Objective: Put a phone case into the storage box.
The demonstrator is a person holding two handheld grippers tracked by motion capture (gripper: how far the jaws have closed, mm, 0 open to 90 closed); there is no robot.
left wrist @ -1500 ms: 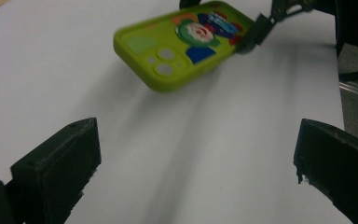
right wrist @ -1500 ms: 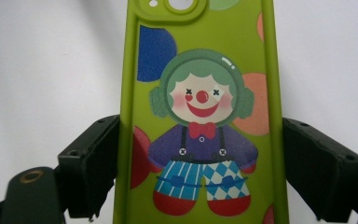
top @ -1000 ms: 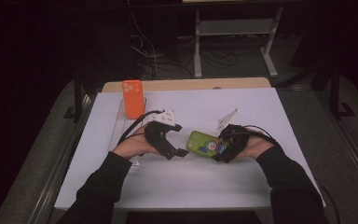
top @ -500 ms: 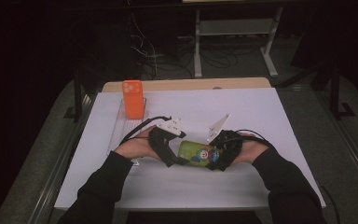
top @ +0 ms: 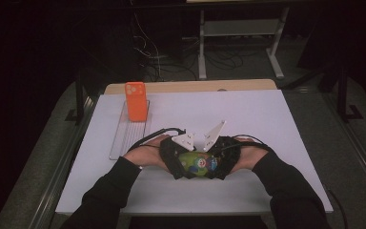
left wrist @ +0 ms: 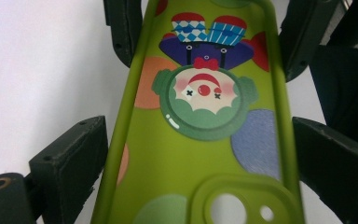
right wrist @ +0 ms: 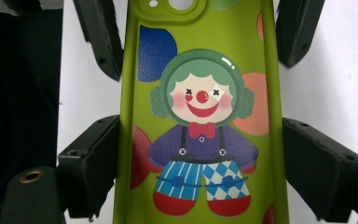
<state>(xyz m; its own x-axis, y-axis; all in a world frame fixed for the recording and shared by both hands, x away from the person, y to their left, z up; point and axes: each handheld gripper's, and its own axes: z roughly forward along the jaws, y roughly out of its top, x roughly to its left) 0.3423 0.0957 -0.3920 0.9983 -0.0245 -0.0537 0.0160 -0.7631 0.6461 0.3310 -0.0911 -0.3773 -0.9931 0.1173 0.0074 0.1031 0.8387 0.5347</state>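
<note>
I'm looking down on a white bench [top: 267, 124] with a pale wooden edge at its far side, standing in a dark room; behind it cables trail over a grey floor beneath a light metal frame [top: 240, 33]. On the bench's left part an orange phone case [top: 136, 101] stands upright at the far end of a clear ribbed tray [top: 124, 138].

Near the front middle, just above the bench, I hold a green phone case [top: 198, 163] between my two tools. It is lime green, printed with a clown: green hair, red nose, purple top with a red bow, blue striped and checked trousers, and coloured spots around him. A raised camera cutout sits at one end.

My left tongs [left wrist: 200, 154] have just been closing and now sit against both long edges of the case near its camera end. My right tongs [right wrist: 200, 158] are clamped on its long edges at the clown's-feet end.
</note>
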